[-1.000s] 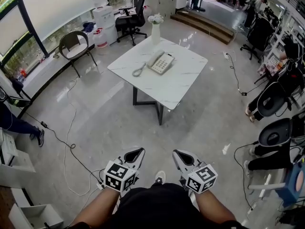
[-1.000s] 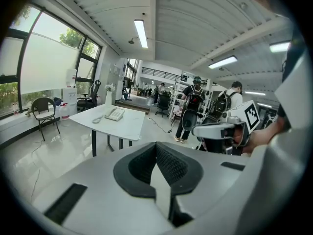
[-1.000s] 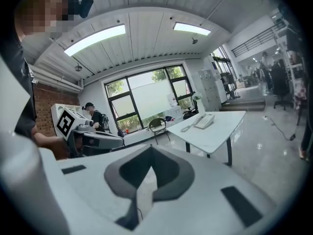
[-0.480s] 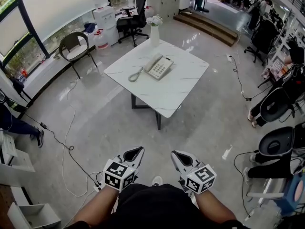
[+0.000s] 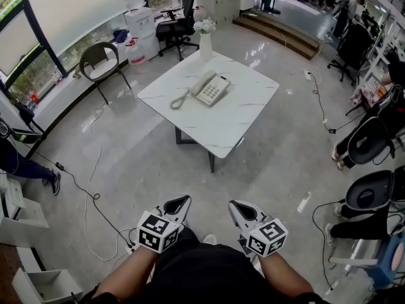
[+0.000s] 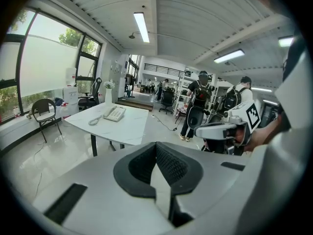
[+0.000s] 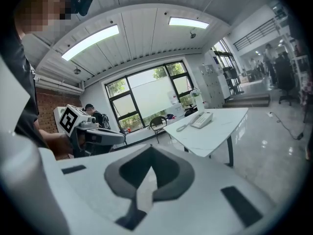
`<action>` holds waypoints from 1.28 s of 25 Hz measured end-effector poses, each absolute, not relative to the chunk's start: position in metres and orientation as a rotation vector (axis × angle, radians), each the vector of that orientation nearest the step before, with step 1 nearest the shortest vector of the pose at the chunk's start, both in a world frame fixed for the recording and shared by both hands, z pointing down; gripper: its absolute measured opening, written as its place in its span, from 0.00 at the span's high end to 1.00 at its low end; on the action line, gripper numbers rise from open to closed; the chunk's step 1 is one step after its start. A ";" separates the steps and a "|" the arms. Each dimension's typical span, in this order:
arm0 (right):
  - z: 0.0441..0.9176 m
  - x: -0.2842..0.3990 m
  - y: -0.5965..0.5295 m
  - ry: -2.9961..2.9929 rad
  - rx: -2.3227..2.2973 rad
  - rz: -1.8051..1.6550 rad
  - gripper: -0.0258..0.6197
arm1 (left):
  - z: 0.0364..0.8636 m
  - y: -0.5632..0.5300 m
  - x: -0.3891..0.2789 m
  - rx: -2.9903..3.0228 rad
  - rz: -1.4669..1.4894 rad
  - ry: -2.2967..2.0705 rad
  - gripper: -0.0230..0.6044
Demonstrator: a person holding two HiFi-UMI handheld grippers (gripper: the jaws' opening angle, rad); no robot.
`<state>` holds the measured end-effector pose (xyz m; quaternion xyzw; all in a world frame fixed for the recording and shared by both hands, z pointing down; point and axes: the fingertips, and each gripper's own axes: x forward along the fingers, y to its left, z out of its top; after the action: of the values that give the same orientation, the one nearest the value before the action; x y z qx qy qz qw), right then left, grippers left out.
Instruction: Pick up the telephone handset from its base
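Your left gripper (image 5: pixel 179 202): fingers closed together, gripping nothing.
Your right gripper (image 5: pixel 240 205): fingers closed, likewise empty.
Handset (image 5: pixel 203 81): resting on its base (image 5: pixel 215 90), on the white table (image 5: pixel 243 116) well ahead of you.

One telephone (image 5: pixel 211 88), one table (image 5: pixel 243 116) — one vase (image 5: pixel 205 44) (white)

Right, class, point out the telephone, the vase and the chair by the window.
telephone (image 5: pixel 214 90): head view, on its keypad.
vase (image 5: pixel 205 47): head view, on its white body.
chair (image 5: pixel 100 68): head view, on its seat.
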<state>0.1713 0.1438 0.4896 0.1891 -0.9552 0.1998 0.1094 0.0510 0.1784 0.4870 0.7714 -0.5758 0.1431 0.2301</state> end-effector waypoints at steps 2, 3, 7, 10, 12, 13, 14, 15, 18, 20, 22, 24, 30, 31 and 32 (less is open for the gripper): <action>0.490 0.170 0.140 -2.808 0.553 0.587 0.96 | 0.488 0.174 0.051 2.122 0.394 -1.582 0.96; 0.490 0.170 0.138 -2.807 0.552 0.586 0.96 | 0.489 0.171 0.051 2.124 0.392 -1.579 0.96; 0.492 0.163 0.124 -2.803 0.568 0.583 0.96 | 0.490 0.153 0.046 2.141 0.380 -1.565 0.96; 0.495 0.154 0.111 -2.796 0.577 0.576 0.96 | 0.491 0.136 0.037 2.156 0.363 -1.559 0.96; 0.498 0.147 0.100 -2.789 0.585 0.573 0.96 | 0.494 0.123 0.031 2.161 0.357 -1.551 0.96; 0.499 0.144 0.094 -2.785 0.591 0.573 0.96 | 0.495 0.116 0.027 2.163 0.354 -1.546 0.96; 0.500 0.140 0.087 -2.781 0.598 0.573 0.96 | 0.497 0.109 0.024 2.165 0.349 -1.541 0.96; 0.501 0.135 0.080 -2.778 0.605 0.572 0.96 | 0.498 0.102 0.019 2.168 0.346 -1.535 0.96; 0.502 0.119 0.055 -2.770 0.626 0.572 0.96 | 0.500 0.076 0.003 2.180 0.347 -1.521 0.96; 0.502 0.106 0.038 -2.762 0.641 0.577 0.96 | 0.499 0.057 -0.010 2.186 0.352 -1.510 0.96; 0.500 0.091 0.020 -2.755 0.658 0.576 0.96 | 0.498 0.036 -0.024 2.195 0.352 -1.492 0.96; 0.497 0.076 -0.001 -2.750 0.682 0.581 0.96 | 0.495 0.014 -0.039 2.211 0.360 -1.467 0.96; 0.491 0.035 -0.056 -2.724 0.777 0.605 0.96 | 0.484 -0.050 -0.077 2.276 0.379 -1.391 0.96; 0.490 0.028 -0.065 -2.719 0.791 0.603 0.96 | 0.483 -0.062 -0.085 2.286 0.379 -1.383 0.96; 0.491 0.022 -0.074 -2.712 0.807 0.602 0.96 | 0.483 -0.073 -0.093 2.295 0.378 -1.373 0.96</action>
<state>0.0215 -0.0737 0.4906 0.2767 -0.9303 0.2066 0.1238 -0.0932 -0.0731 0.4828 0.8292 -0.4961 0.1367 0.2184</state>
